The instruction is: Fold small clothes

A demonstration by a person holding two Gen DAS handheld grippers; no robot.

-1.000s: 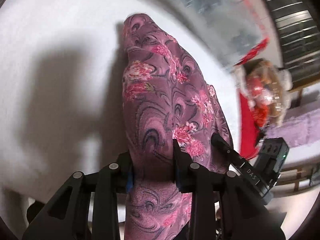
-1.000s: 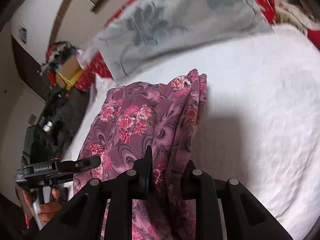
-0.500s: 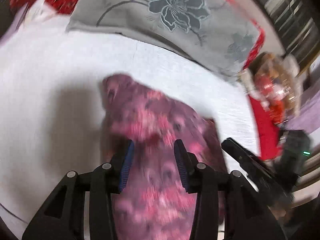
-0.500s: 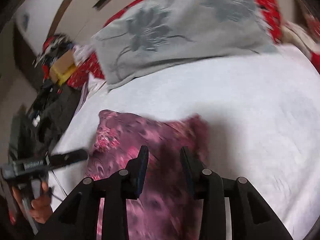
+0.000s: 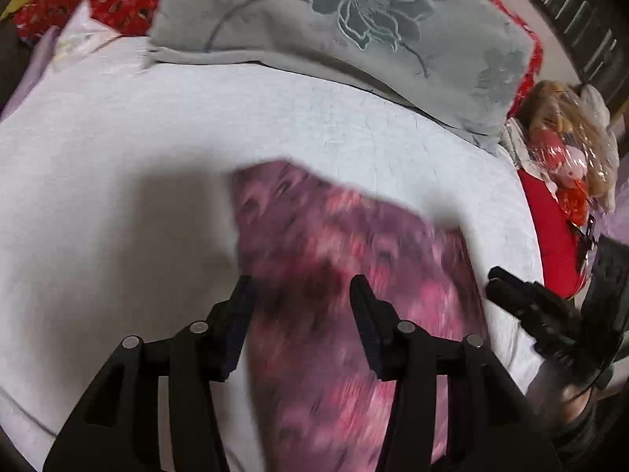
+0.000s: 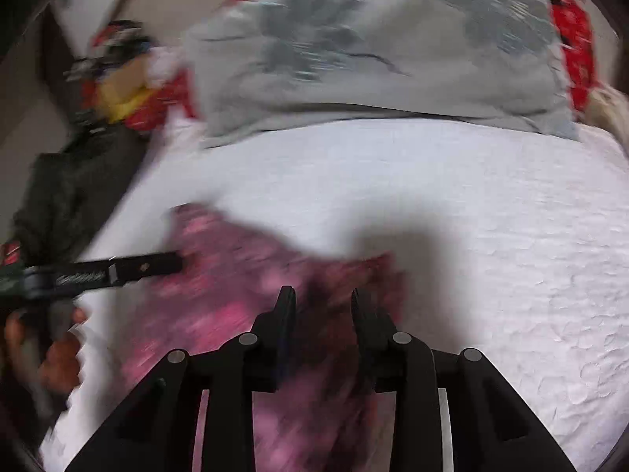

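A white textured bedspread (image 5: 118, 165) fills most of both views. Along its far edge lies a large grey pillow (image 5: 354, 23) printed with dark flowers, with red patterned fabric (image 5: 90, 4) behind it at far left. At the far right edge sits a doll wrapped in clear plastic (image 5: 566, 149); whether the wrap is a bag or a box cannot be told. In the right wrist view, dark clutter and a yellow item (image 6: 125, 102) lie beyond the bed's left side, too blurred to name.

The task's thing, a purple garment with pink flowers (image 5: 346, 283), lies on the bedspread in the near middle, blurred by motion, running from the centre toward the near edge under both tools.

The left gripper (image 5: 300, 287) hovers over the garment's left part with its fingers spread apart and nothing between them. The right gripper (image 6: 322, 299) sits over the garment's right part, its fingers likewise parted and holding nothing. In the right wrist view the left tool shows at near left, gripped by a hand (image 6: 59, 354).

One second ago both tools were clamped on the lifted, hanging garment; half a second ago they had let go, and since then the garment has stayed on the bed while both tools have stayed parted above it.
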